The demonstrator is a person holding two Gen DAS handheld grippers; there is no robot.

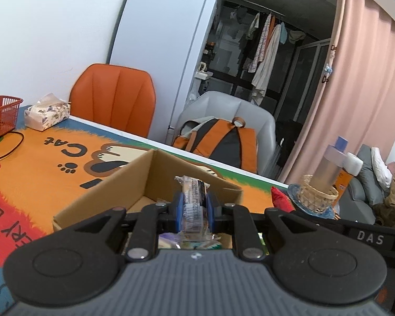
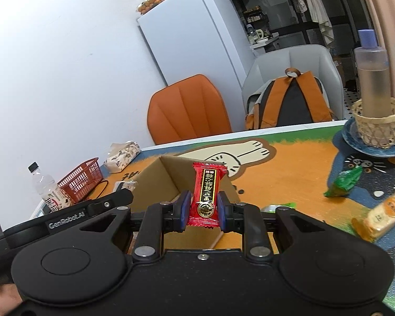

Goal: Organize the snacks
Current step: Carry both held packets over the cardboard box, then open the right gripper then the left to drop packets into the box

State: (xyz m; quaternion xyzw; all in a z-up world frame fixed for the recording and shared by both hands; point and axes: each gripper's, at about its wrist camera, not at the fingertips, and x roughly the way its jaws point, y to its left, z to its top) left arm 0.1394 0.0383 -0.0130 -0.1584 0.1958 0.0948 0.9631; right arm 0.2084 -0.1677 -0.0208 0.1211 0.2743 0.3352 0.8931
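Both claws clamp upright snacks: left claw (image 1: 192, 212) a pale packet (image 1: 193, 205), right claw (image 2: 203, 209) a red bar (image 2: 206, 196); the cardboard box (image 2: 171, 176) lies directly ahead.

Left black two-finger gripper (image 1: 193, 212): blue-padded fingers (image 1: 177, 212) drawn close, clamped on an upright clear-wrapped snack bar (image 1: 193, 205) that stands between the pads and rises above the tips. Body level, pointing forward.

Right black two-finger gripper (image 2: 204, 212): blue pads (image 2: 184, 208) closed against the lower sides of an upright red foil-wrapped snack (image 2: 206, 197). The left gripper's finger linkage (image 2: 92, 208) shows at this view's left edge, just beside the right gripper.
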